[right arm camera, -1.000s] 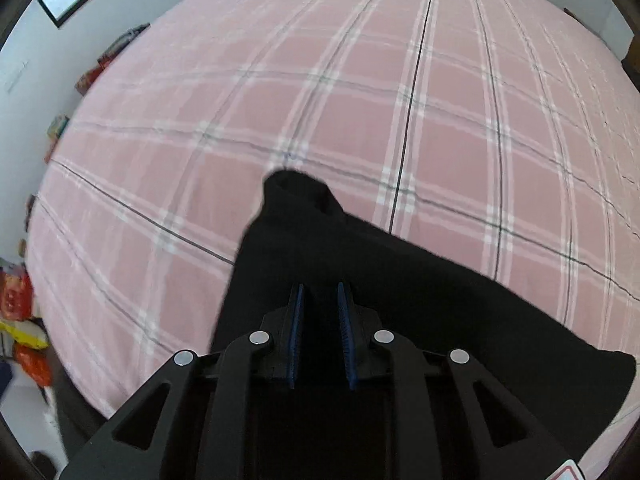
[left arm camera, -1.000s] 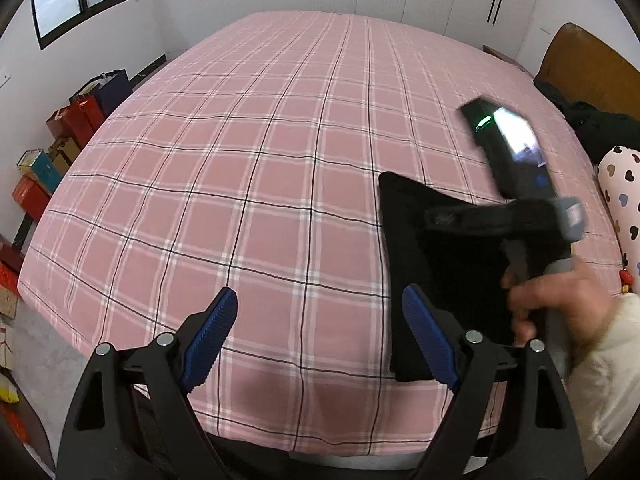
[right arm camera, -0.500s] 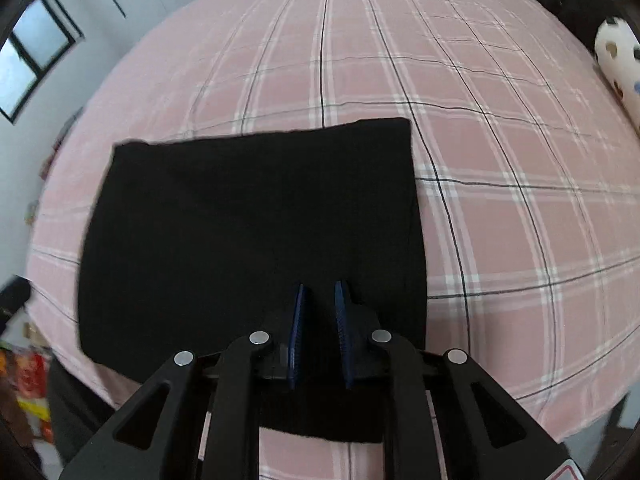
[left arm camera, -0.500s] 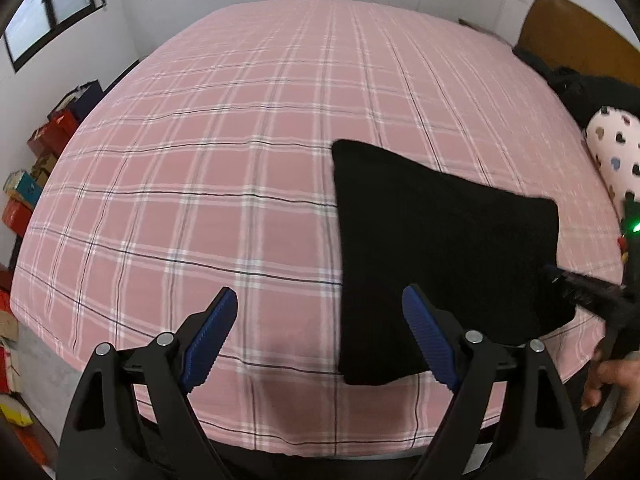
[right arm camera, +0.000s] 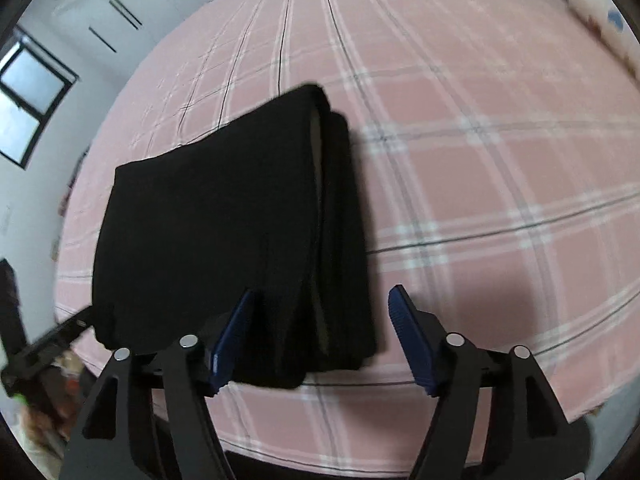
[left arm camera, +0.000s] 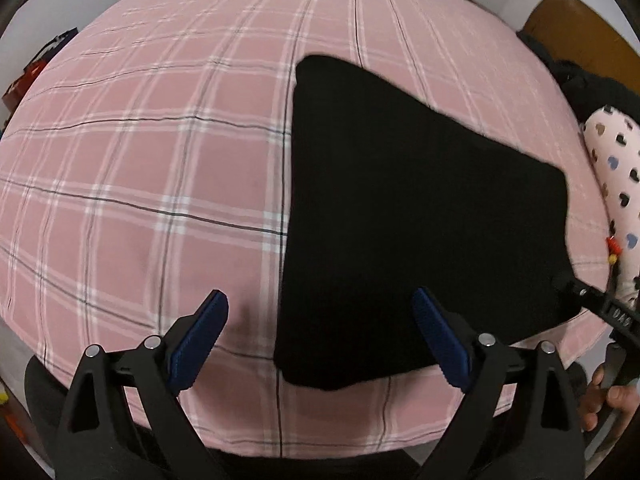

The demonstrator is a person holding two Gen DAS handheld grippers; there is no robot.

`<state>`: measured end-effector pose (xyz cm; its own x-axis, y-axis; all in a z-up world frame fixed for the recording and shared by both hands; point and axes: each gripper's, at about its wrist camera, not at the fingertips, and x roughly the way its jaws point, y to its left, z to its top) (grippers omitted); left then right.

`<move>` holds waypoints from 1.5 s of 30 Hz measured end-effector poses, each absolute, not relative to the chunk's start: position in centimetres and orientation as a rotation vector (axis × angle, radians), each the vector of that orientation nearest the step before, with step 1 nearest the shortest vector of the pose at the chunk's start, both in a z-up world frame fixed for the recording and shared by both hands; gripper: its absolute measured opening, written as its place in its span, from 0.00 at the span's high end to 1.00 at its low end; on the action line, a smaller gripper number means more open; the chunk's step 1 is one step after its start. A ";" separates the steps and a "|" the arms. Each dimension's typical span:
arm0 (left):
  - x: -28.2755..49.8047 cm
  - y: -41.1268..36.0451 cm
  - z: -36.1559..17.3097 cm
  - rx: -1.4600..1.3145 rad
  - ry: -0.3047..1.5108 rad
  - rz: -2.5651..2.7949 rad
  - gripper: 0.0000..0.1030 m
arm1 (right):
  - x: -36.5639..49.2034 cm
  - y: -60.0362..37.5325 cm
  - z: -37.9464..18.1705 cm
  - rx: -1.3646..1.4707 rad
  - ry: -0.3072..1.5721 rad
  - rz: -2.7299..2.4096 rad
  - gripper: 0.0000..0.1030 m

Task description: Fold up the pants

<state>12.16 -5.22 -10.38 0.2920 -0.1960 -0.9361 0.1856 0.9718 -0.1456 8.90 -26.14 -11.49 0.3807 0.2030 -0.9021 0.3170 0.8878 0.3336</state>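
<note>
lay folded pants on the bed near its front edge, toward the right front corner; sat a pillow at the right edge, beyond the pants.

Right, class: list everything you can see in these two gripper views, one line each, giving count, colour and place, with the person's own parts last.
Folded black fabric pants: one, black, flat on the bed near its front edge.
Pink plaid bedsheet: one, pink with white and dark lines, covering the bed.
White heart-print pillow: one, white with dark hearts, at the bed's right side.
Brown wooden headboard: one, brown, far right.
Dark-framed window: one, on the left wall.
Left gripper: one, black with blue pads, open.
Right gripper: one, black with blue pads, open over the pants' edge.
</note>
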 end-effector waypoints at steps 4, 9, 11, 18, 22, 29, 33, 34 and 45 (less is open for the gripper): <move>12.6 -5.2 -12.4 -0.084 1.284 -0.305 0.24 | 9.0 -26.2 -13.0 0.605 1.192 -0.066 0.36; 13.2 -2.7 -11.2 -0.283 1.304 -0.398 0.63 | 8.7 -25.0 -10.4 0.676 1.146 0.036 0.65; 13.1 -1.5 -9.3 -0.292 1.273 -0.428 0.67 | 8.3 -23.8 -8.4 0.663 1.122 0.078 0.65; 11.7 -1.0 -9.4 -0.052 1.293 -0.362 0.55 | 6.8 -21.5 -12.0 0.511 1.247 -0.017 0.43; 10.6 -1.1 -9.9 -0.079 1.258 -0.314 0.19 | 5.9 -22.4 -11.6 0.568 1.206 -0.050 0.35; 10.9 -3.7 -8.1 0.078 1.181 -0.258 0.17 | 7.1 -21.8 -6.9 0.411 1.041 -0.075 0.32; 10.7 -4.0 -8.2 0.108 1.184 -0.251 0.17 | 10.7 -20.9 -8.8 0.384 1.116 -0.068 0.31; 11.5 -3.9 -7.9 0.112 1.185 -0.250 0.17 | 11.1 -20.9 -9.2 0.385 1.137 -0.079 0.37; 12.2 -4.6 -8.3 0.124 1.192 -0.247 0.17 | 13.2 -21.9 -6.9 0.356 1.109 -0.066 0.96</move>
